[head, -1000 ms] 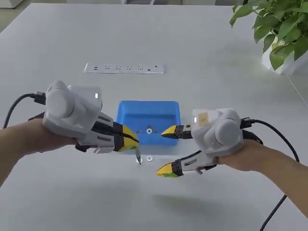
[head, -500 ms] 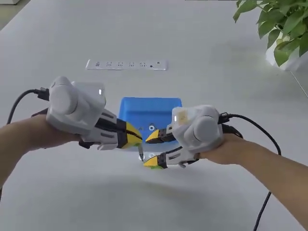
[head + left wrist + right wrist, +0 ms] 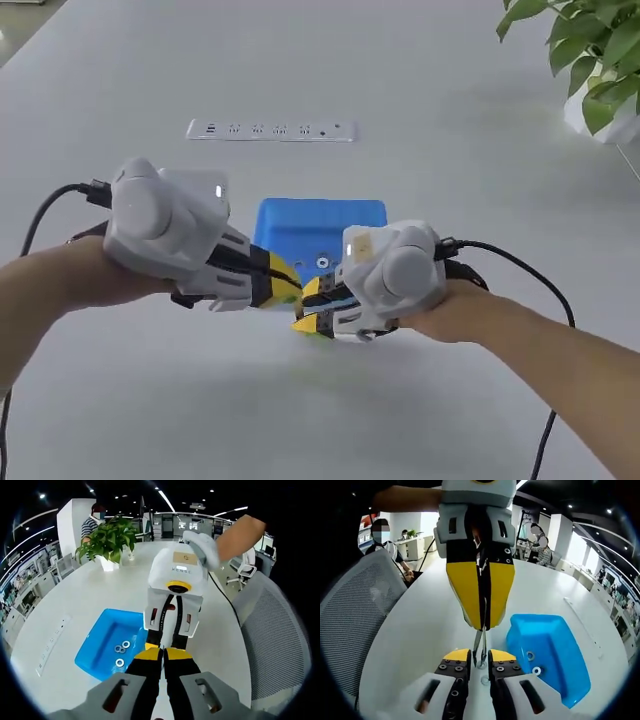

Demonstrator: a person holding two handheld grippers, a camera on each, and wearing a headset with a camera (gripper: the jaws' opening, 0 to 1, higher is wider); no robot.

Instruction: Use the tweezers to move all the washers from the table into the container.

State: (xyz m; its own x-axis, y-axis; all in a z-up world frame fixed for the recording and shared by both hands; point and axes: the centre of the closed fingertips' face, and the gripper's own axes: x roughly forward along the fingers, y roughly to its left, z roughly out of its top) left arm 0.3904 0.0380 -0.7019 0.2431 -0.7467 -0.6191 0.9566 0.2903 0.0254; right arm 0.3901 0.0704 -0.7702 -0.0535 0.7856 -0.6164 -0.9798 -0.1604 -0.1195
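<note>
My left gripper (image 3: 288, 289) is shut on the metal tweezers (image 3: 480, 647), which point down at the table in front of the blue container (image 3: 300, 214). My right gripper (image 3: 310, 308) faces it nose to nose, jaws closed in on the tweezers' lower end (image 3: 480, 656). In the right gripper view one washer (image 3: 481, 665) lies at the tweezer tips and another washer (image 3: 485, 680) just nearer. The container (image 3: 102, 645) holds three washers (image 3: 121, 649). In the head view the grippers hide the tweezers and the washers on the table.
A white power strip (image 3: 270, 130) lies beyond the container. A potted plant (image 3: 590, 60) stands at the far right. Black cables (image 3: 510, 275) trail from both grippers. Mesh chairs (image 3: 270, 645) and several people sit around the table's edges.
My right gripper has moved left to meet the left one, and its wide-open jaws have closed onto the tweezers. The left gripper has stayed over the same spot.
</note>
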